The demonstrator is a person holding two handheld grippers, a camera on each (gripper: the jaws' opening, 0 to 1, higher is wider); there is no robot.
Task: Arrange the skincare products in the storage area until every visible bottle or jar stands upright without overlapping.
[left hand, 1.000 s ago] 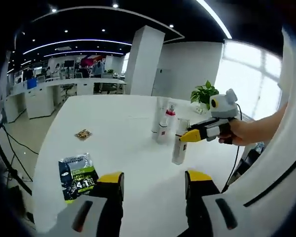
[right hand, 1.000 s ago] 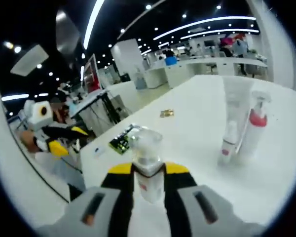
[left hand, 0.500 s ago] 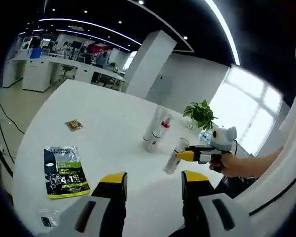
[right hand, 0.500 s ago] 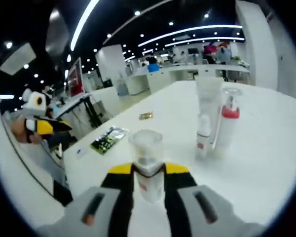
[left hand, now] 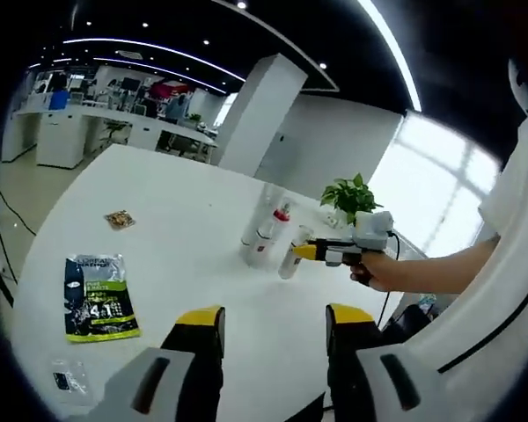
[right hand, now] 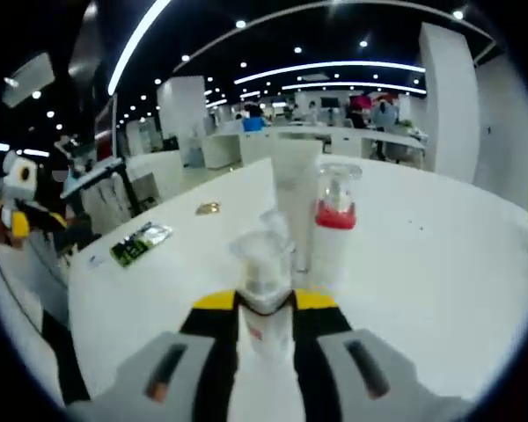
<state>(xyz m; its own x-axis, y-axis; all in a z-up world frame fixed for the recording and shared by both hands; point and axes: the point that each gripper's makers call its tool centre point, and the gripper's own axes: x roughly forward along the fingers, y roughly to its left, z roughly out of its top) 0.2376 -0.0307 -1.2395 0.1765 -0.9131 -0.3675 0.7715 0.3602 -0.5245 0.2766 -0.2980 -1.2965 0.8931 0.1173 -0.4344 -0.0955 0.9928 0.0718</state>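
My right gripper (right hand: 264, 305) is shut on a clear bottle with a clear cap (right hand: 264, 259), held upright just above the white table (right hand: 422, 255). Right behind it stand a white tube (right hand: 292, 180) and a pump bottle with a red collar (right hand: 334, 230). From the left gripper view, the right gripper (left hand: 321, 252) holds that clear bottle (left hand: 291, 255) close beside the red-collared bottle (left hand: 267, 239) and the white tube (left hand: 253, 230). My left gripper (left hand: 273, 323) hangs open over the table's near side, with nothing between its fingers.
A green packet (left hand: 95, 297) lies flat at the left, a small clear sachet (left hand: 66, 380) nearer the edge, and a small snack packet (left hand: 118, 219) farther back. A potted plant (left hand: 350, 195) stands behind the bottles. A person's arm (left hand: 431, 272) reaches in from the right.
The right gripper has carried the clear bottle away from the table edge and up close to the tube and red-collared bottle. The left gripper stays open; its view has shifted.
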